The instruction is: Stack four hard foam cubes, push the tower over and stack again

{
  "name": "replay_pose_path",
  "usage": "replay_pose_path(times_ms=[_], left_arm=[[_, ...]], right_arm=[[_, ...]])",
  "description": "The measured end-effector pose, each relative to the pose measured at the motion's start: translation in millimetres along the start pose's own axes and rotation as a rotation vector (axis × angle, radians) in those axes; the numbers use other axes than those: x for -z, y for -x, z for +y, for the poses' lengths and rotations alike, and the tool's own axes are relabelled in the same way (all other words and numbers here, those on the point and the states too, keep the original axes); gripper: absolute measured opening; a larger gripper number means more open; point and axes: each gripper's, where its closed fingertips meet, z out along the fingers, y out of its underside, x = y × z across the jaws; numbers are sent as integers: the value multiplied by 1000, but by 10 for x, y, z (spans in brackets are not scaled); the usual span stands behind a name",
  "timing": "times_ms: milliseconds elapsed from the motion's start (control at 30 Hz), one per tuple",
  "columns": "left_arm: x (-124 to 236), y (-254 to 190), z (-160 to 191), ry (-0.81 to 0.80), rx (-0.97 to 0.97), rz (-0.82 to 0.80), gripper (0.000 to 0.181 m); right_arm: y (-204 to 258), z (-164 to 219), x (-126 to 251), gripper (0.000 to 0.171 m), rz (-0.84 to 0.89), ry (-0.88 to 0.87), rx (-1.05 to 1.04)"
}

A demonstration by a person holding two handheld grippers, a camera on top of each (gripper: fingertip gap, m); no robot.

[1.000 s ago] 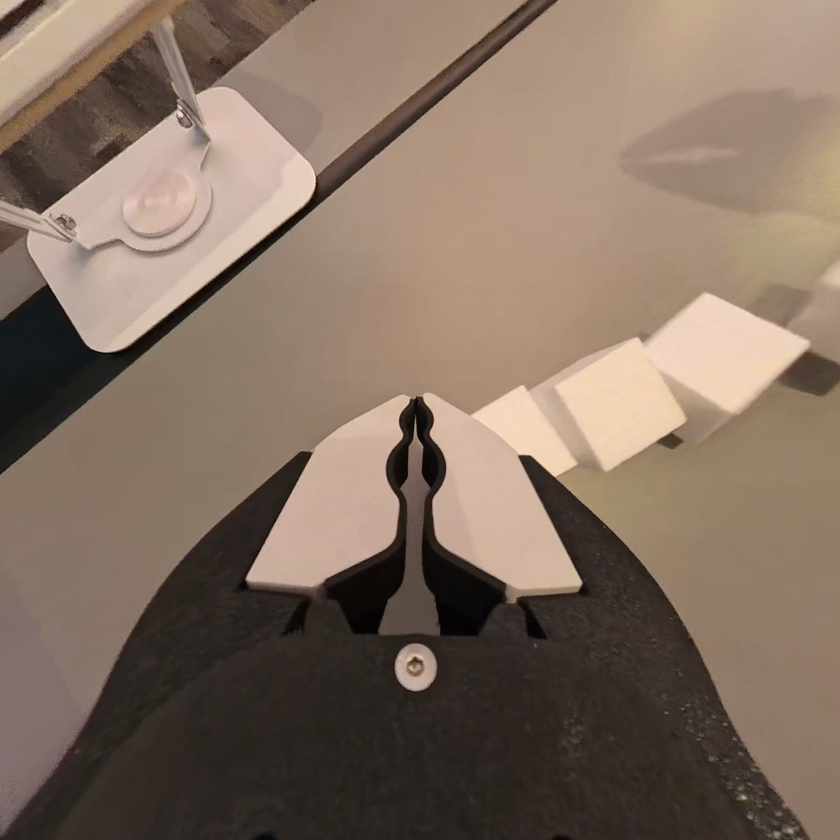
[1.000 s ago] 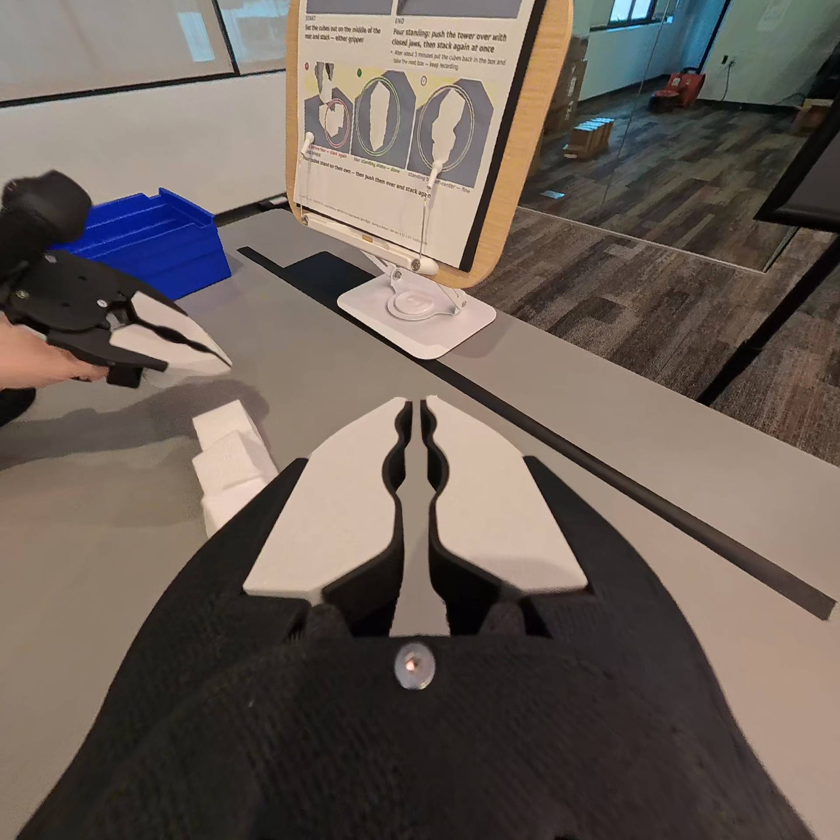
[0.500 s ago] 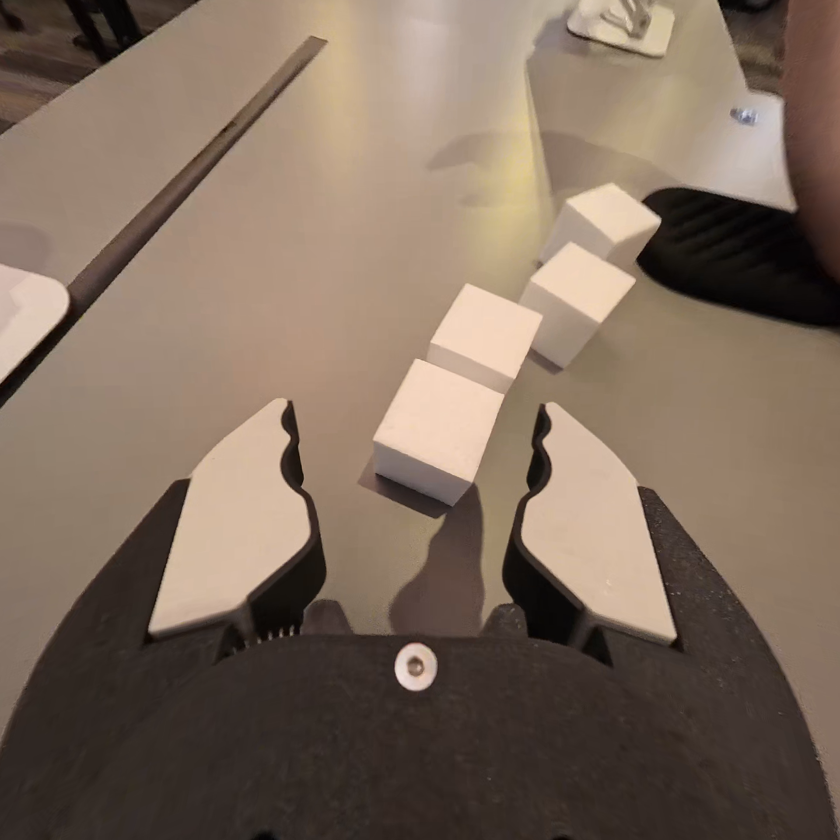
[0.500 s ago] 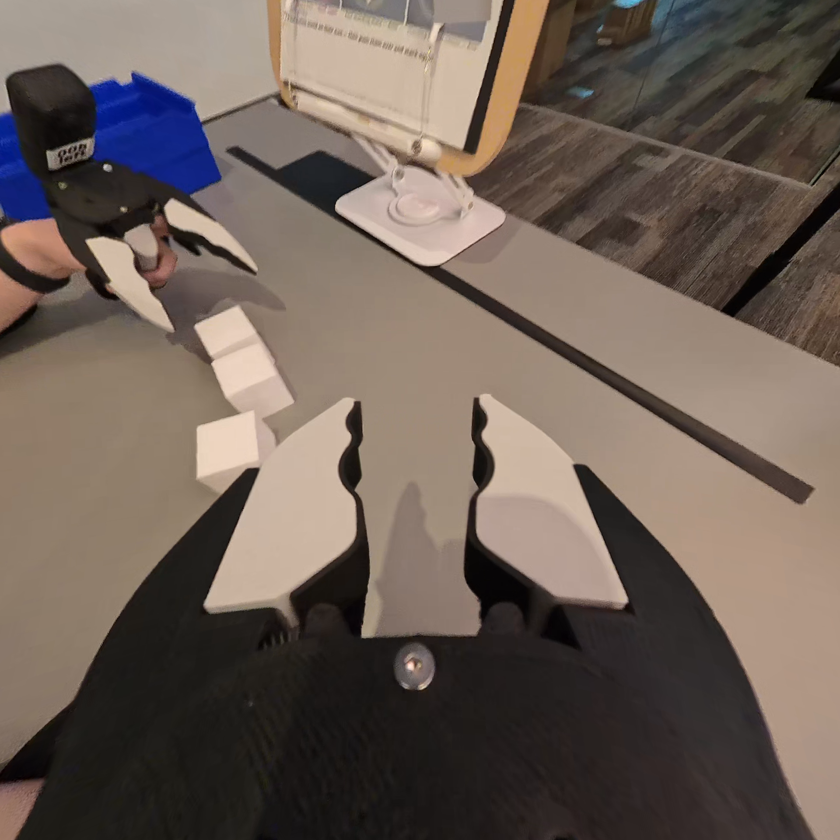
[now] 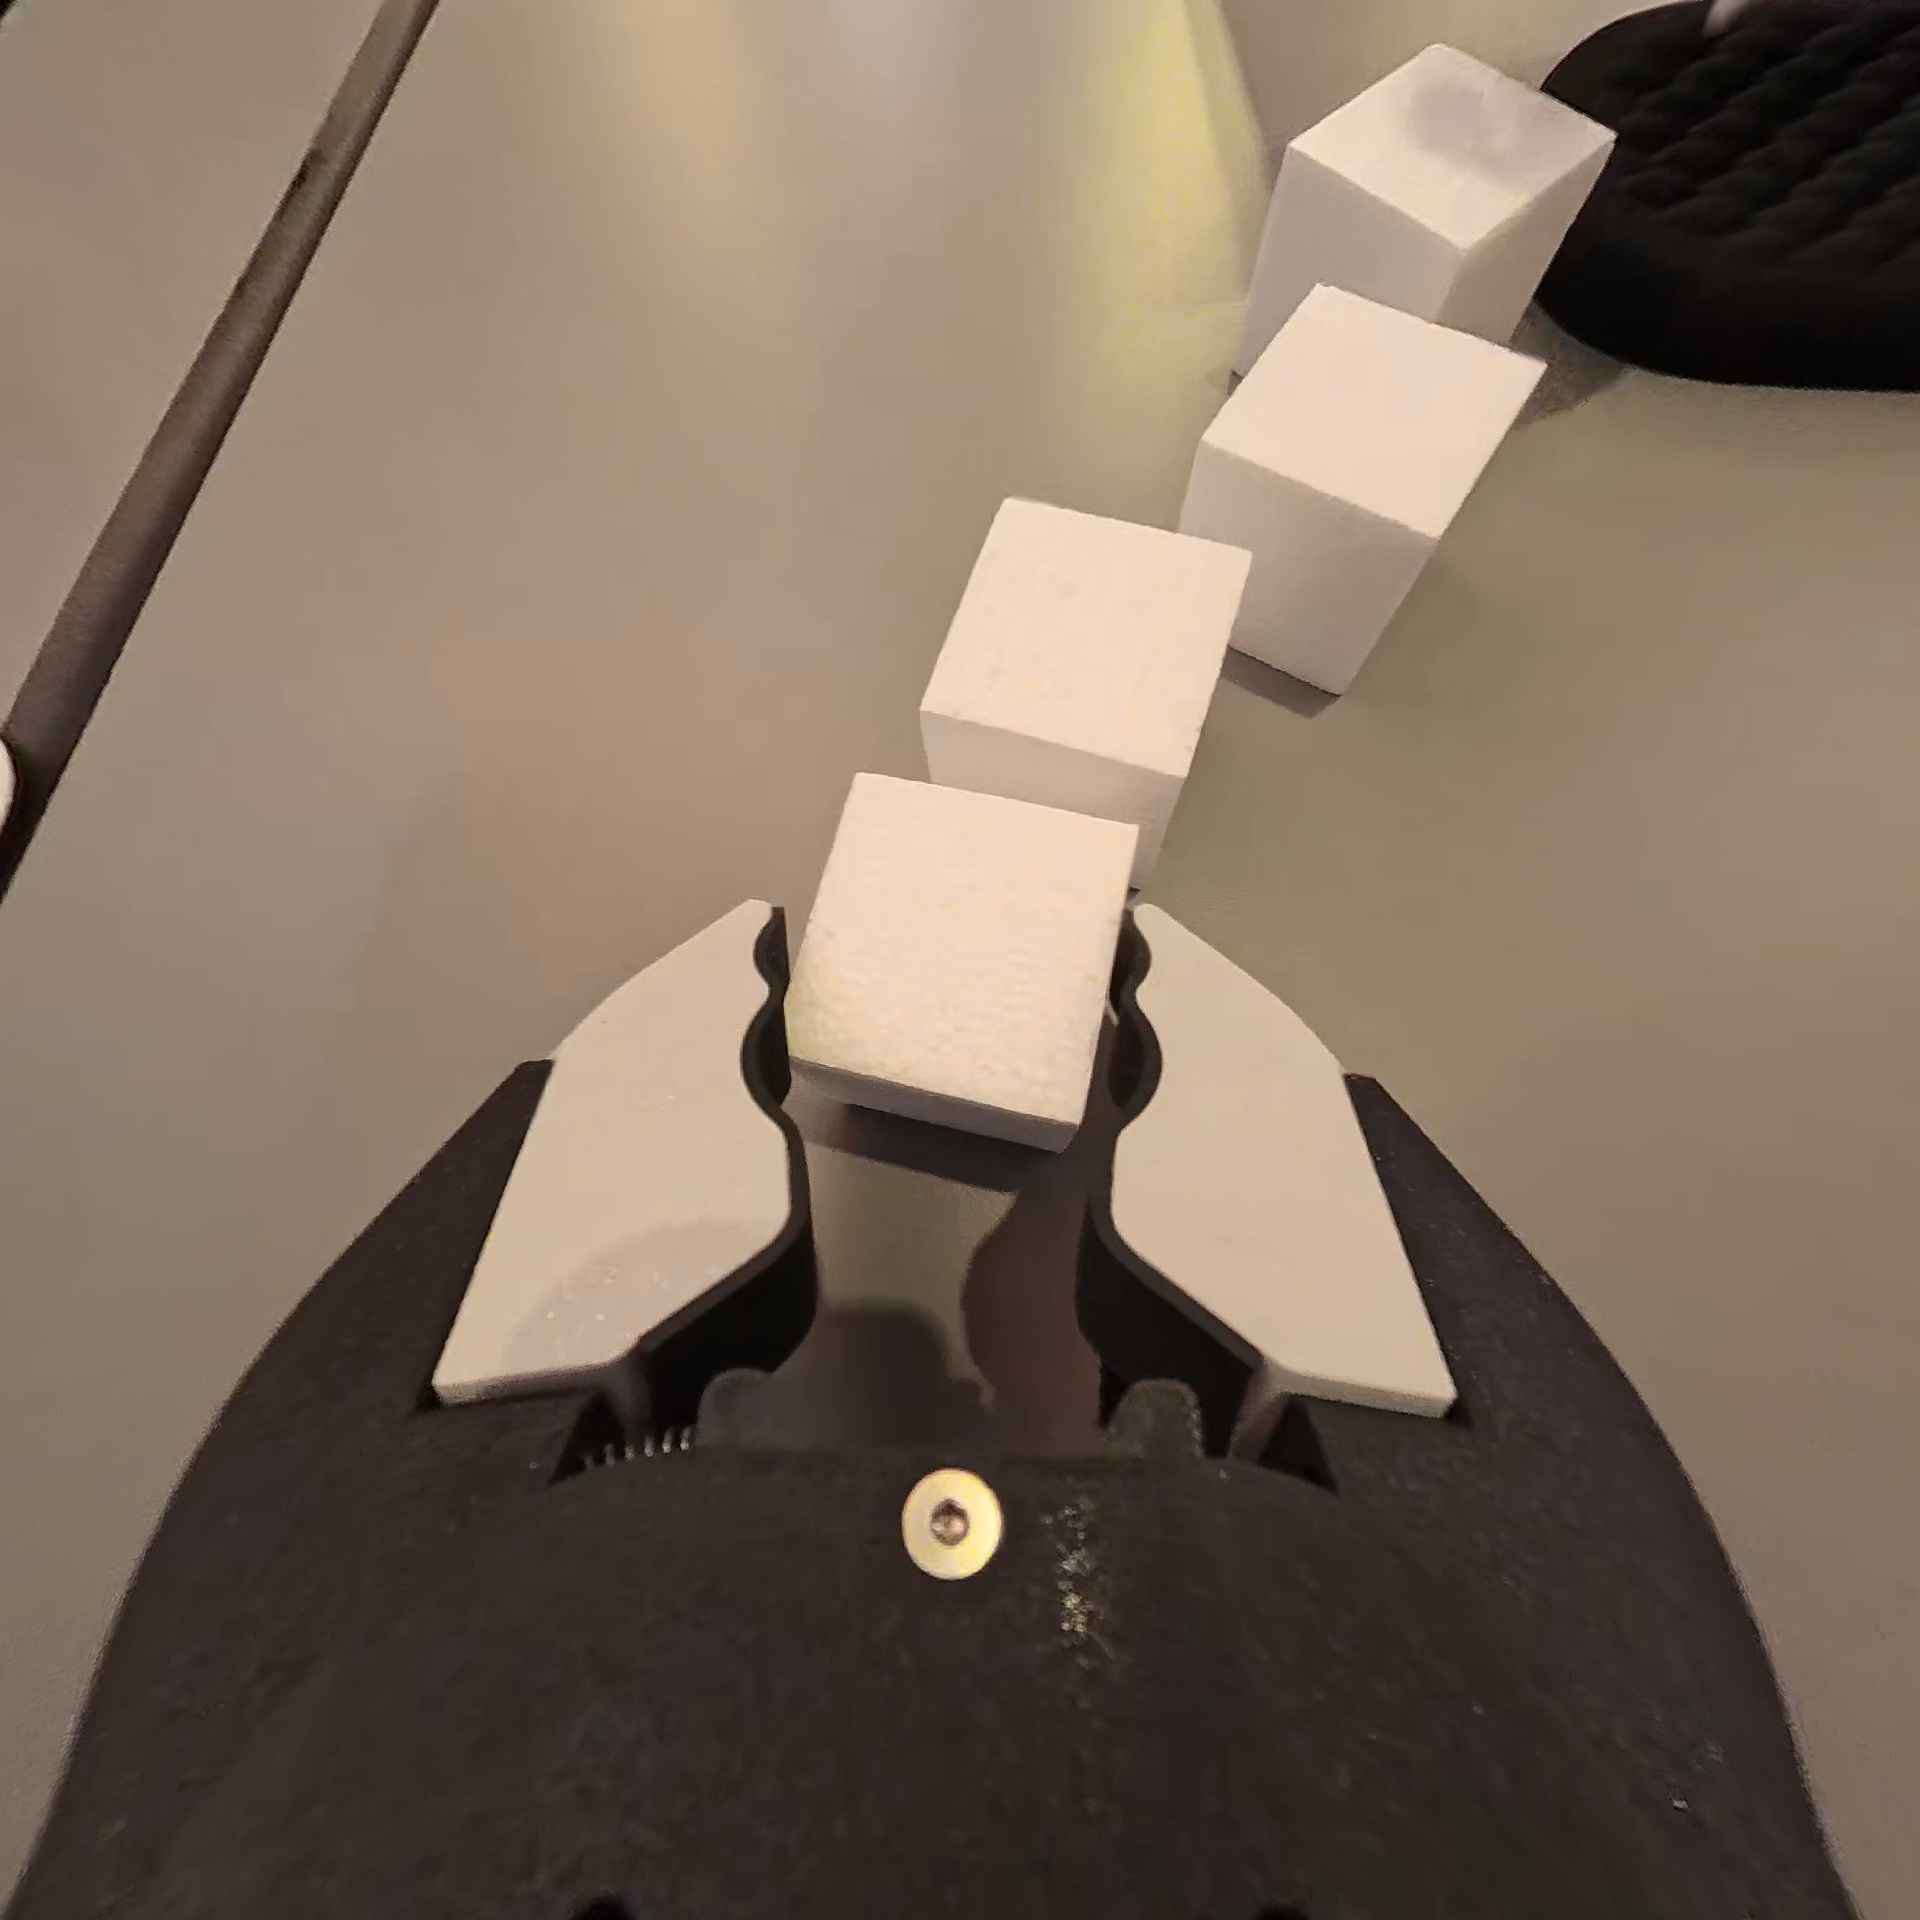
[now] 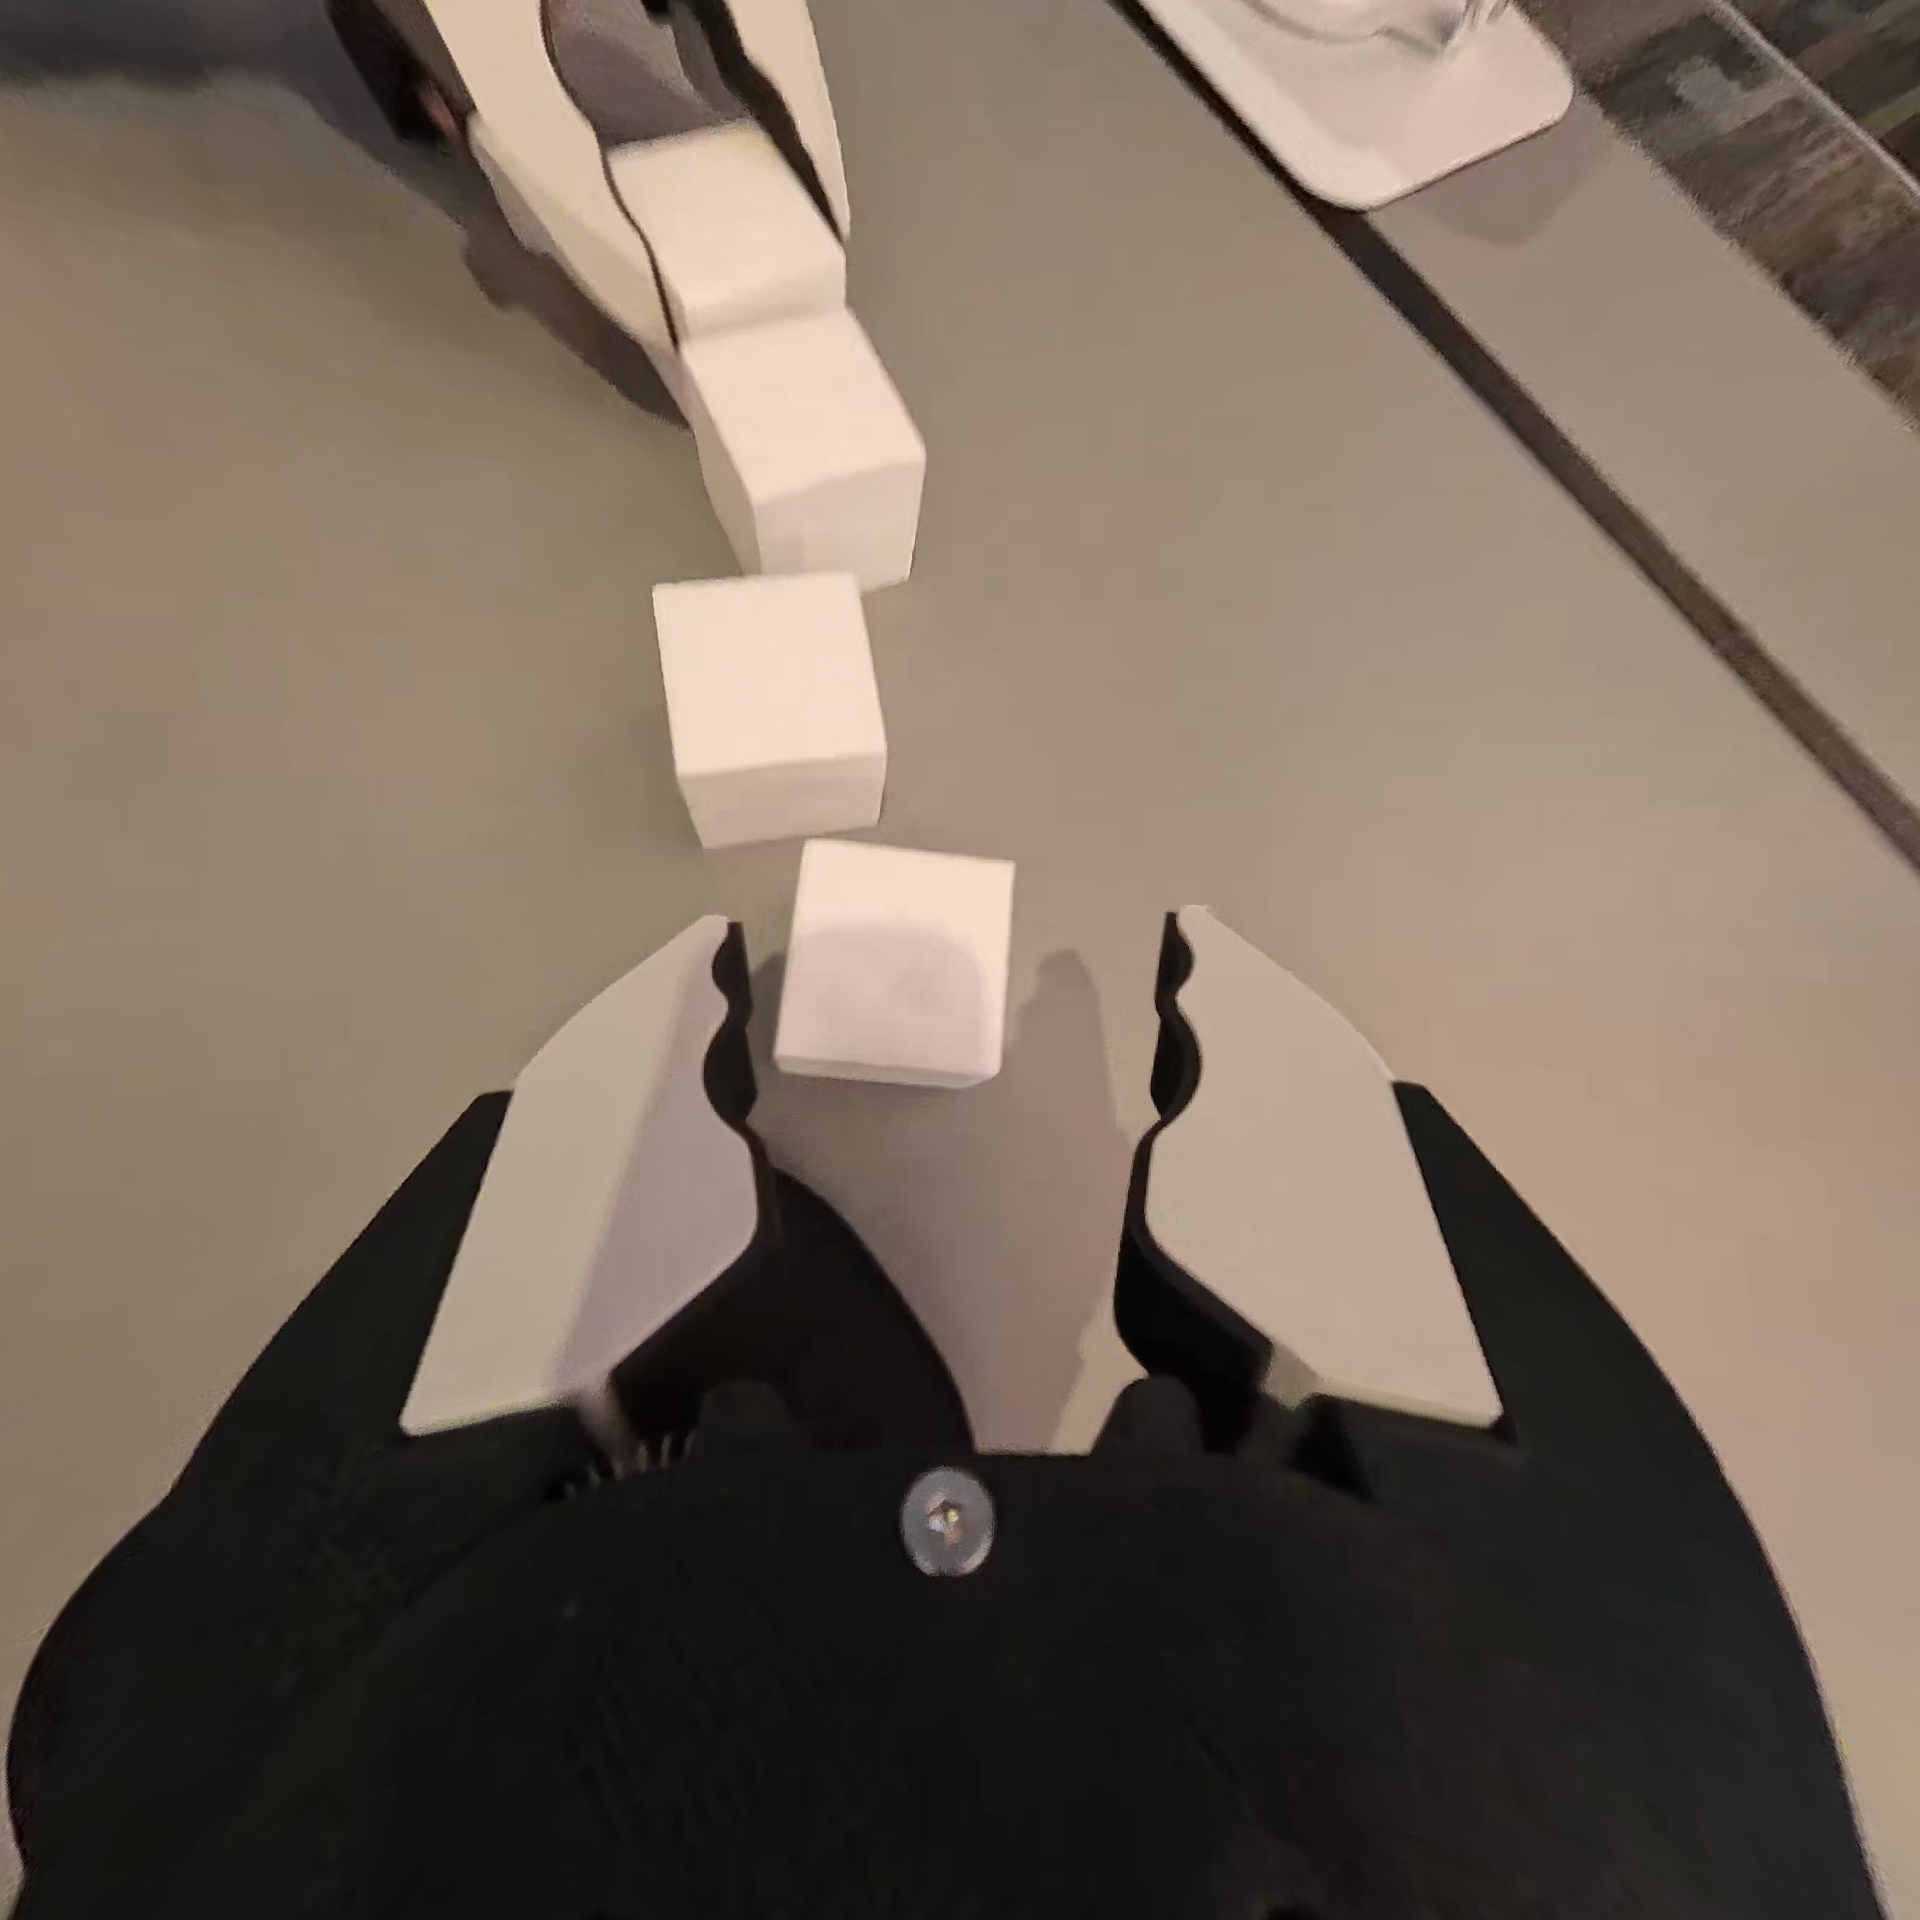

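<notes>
Restacking begins: our left gripper (image 5: 951,940) clamps one end white hard foam cube (image 5: 956,971); our right gripper (image 6: 951,920), fingers wide and empty, must close on the opposite end cube (image 6: 896,961).

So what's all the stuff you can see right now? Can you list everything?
Foam cubes: four, white, lying in a loose row on the table, none stacked. One sits between the left gripper's fingers, the next just past it, a third farther on, and the last sits between the right gripper's fingers.
Table: one, grey, under everything.
Dark strip: one, running across the table beside the cubes.
Stand base: one, white, flat, at the table's far edge; what it holds is out of view.
Left gripper: one, black body with pale fingers, closed on the end cube.
Right gripper: one, same look, open around the cube at the other end.
</notes>
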Motion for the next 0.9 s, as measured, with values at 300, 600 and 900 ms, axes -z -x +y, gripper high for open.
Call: replay_pose_path(times_ms=[300,600,900], left_arm=[[275,-139,-746,-172,-40,-46,59],[-21,-189,-797,-133,-62,32,60],[-119,-206,-723,-75,-90,47,61]], right_arm=[[115,281,-307,76,1,-25,-119],[143,379,-280,58,-30,-38,-176],[-77,-165,83,58,-8,-150,-148]])
